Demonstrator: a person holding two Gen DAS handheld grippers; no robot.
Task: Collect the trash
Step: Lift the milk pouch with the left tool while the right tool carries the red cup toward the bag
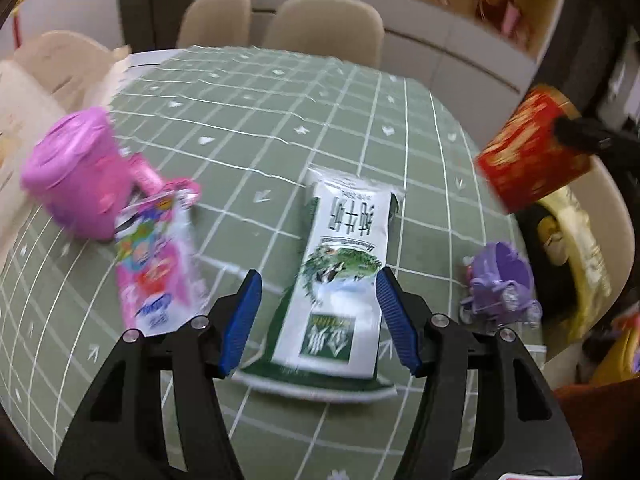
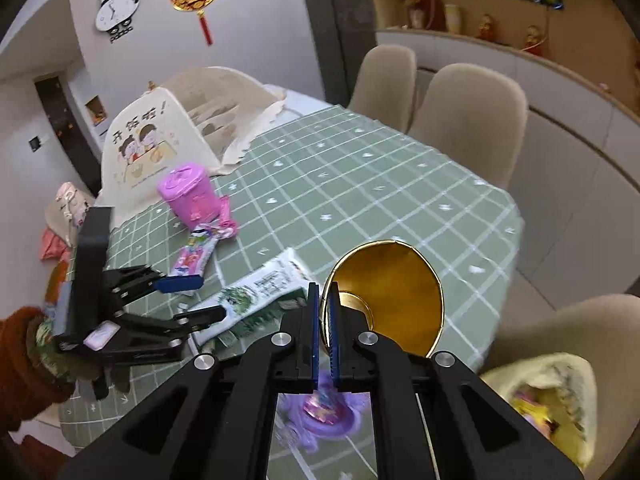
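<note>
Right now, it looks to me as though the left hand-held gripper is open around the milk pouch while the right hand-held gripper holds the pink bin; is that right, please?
Not quite: the right hand-held gripper is shut on the red-and-gold paper cup, as the right wrist view shows; the pink bin stands untouched on the table. The left hand-held gripper is indeed open around the milk pouch.

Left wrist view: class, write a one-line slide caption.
Open left hand-held gripper straddles a green-and-white milk pouch lying on the checked tablecloth.

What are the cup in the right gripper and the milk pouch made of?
Cup: probably foil-lined paper; thin rim, shiny gold inside, printed red outside.
Milk pouch: likely soft plastic film; glossy, printed, crimped flat ends.
Right gripper pinches the cup wall.
</note>
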